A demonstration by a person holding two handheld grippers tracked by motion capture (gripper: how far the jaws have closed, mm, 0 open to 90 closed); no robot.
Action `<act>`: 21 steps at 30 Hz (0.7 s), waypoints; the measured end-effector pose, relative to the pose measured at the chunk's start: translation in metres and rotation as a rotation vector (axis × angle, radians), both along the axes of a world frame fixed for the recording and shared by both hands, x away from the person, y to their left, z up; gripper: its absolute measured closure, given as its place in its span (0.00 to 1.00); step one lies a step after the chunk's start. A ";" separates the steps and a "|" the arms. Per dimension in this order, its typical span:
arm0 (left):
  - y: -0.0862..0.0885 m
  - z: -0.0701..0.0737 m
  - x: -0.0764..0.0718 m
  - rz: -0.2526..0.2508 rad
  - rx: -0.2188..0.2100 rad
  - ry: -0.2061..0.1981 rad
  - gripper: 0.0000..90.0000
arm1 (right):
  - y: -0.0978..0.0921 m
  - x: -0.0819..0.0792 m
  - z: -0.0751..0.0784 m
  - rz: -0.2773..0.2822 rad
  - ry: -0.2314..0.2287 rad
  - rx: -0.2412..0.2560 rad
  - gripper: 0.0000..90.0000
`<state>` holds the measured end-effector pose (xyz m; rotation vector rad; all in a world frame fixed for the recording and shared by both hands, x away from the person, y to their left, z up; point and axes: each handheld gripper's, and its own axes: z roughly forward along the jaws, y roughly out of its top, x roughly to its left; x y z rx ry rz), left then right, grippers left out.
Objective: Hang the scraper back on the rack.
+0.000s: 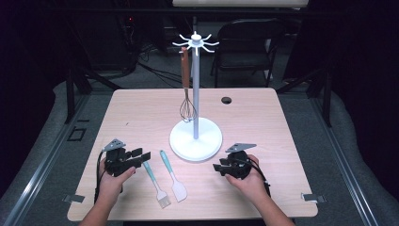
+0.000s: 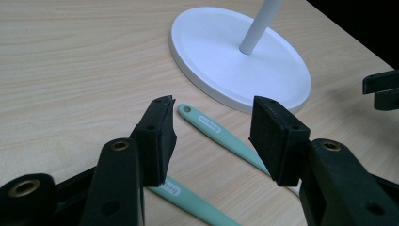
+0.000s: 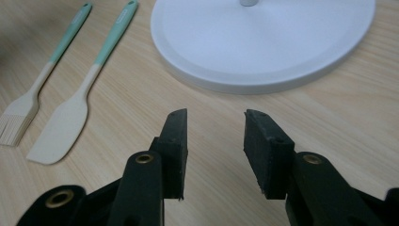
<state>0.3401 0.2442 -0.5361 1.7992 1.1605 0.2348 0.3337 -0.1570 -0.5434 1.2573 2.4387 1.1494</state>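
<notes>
I see my left hand-held gripper (image 1: 139, 156) released, jaws apart just above the brush (image 1: 155, 180) handle, spatula (image 1: 172, 176) at its 3 o'clock on the bench (image 1: 263, 117). My right hand-held gripper (image 1: 219, 167) hangs released at the stand (image 1: 195, 137) base's 5 o'clock.

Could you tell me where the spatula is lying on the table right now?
In the high view the spatula lies flat on the table's near side between the two grippers, just right of the pastry brush and in front of the white stand's base.

High view overhead, gripper views close, sharing stand base (image 1: 195, 139)
</notes>
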 end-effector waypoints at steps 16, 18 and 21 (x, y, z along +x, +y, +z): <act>0.002 -0.001 0.000 0.000 0.000 0.000 0.56 | 0.090 0.006 -0.013 0.140 0.036 -0.023 0.69; 0.002 -0.002 0.000 0.004 0.001 0.003 0.56 | 0.102 0.007 -0.014 0.149 0.045 -0.003 0.69; 0.002 -0.002 -0.002 0.004 0.002 0.001 0.56 | 0.116 0.008 -0.015 0.169 0.050 -0.021 0.70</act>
